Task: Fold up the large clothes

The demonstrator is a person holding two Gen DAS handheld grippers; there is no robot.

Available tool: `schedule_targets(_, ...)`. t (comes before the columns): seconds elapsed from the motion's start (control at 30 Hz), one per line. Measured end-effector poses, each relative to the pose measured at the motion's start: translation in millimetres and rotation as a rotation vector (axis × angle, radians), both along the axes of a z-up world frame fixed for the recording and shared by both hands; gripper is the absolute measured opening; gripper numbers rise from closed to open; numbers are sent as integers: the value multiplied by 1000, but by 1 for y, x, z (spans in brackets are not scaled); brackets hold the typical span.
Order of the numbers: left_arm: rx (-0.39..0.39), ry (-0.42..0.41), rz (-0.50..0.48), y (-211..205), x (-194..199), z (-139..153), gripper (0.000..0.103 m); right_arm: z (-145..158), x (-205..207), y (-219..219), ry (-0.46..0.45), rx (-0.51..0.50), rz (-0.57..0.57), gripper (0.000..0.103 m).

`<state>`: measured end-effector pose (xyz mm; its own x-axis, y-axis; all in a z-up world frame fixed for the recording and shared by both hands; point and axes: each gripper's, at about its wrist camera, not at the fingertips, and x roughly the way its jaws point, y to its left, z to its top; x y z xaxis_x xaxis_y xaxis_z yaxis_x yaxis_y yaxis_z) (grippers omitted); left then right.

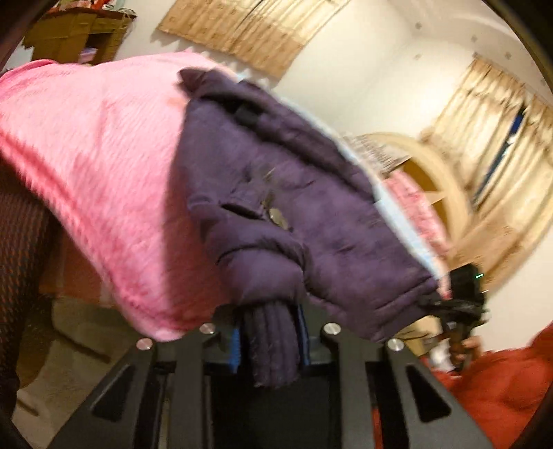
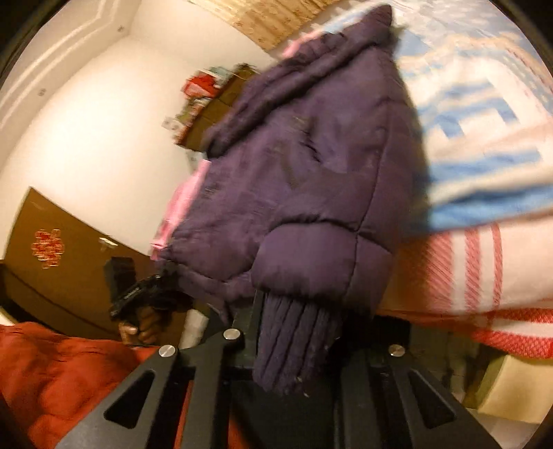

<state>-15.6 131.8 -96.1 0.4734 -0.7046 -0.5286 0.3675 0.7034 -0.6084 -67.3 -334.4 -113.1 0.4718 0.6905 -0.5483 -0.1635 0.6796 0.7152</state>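
A white-walled bedroom with tan curtains (image 1: pixel 242 31) at twelve o'clock forms the backdrop, and a bed draped in a pink blanket (image 1: pixel 93 165) and a blue-and-white quilt (image 2: pixel 484 138) fills the middle. On it lies the purple puffer jacket (image 1: pixel 293 207), its body spread toward twelve o'clock in both wrist views while both ribbed cuffs hang over the near edge at six o'clock. The left gripper (image 1: pixel 269 349) is clamped narrowly on one ribbed cuff (image 1: pixel 273 345), which sits between its blue pads. The right gripper (image 2: pixel 297 345) is pinched nearly closed on the other ribbed cuff (image 2: pixel 297 349) (its pads are hidden behind the fabric). Holding both sleeve ends at once looks like a way to keep the sleeves even, probably so that they can be drawn across the body together for a symmetric fold. A red cloth (image 1: pixel 501 387) lies at four o'clock, below the bed.
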Motion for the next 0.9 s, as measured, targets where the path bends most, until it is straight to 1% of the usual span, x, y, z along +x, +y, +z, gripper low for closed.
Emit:
schedule_targets(0.07,-70,-14,-14,2,4,21,25,20,1,0,-45,34,17,15)
schedule_targets(0.13,-110,-46,-36,-1,9,44,24,38,6,-1,-92,68,33,15)
schedule_targets(0.2,-85,-80,-47,-11,18,64,23,60,17,0,-147,82,44,15)
schedule_targets(0.3,-43,-113,-58,-27,40,93,21,81,37,2,-194,105,48,14)
schedule_targets(0.4,-53,-101,-43,-36,66,111,19,99,62,-2,-230,134,25,14)
schedule_targets(0.47,-58,-116,-31,-40,78,120,19,111,79,-6,-249,155,-11,13)
schedule_targets(0.53,-49,-127,-6,-43,96,130,18,119,90,-11,-269,161,-32,13)
schedule_targets(0.6,-58,-125,24,-44,114,134,18,129,104,-16,-290,154,-58,13)
schedule_targets(0.67,-73,-126,43,-47,136,141,17,139,125,-22,-308,149,-80,13)
schedule_targets(0.73,-67,-133,65,-51,157,149,17,151,149,-26,-322,134,-107,13)
schedule_targets(0.8,-59,-147,96,-59,188,158,16,162,173,-32,-351,122,-135,13)
schedule_targets(0.83,-57,-152,106,-61,199,160,13,168,193,-36,-366,114,-143,13)
schedule_targets(0.9,-42,-171,150,-67,233,167,11,178,228,-39,-384,85,-166,13)
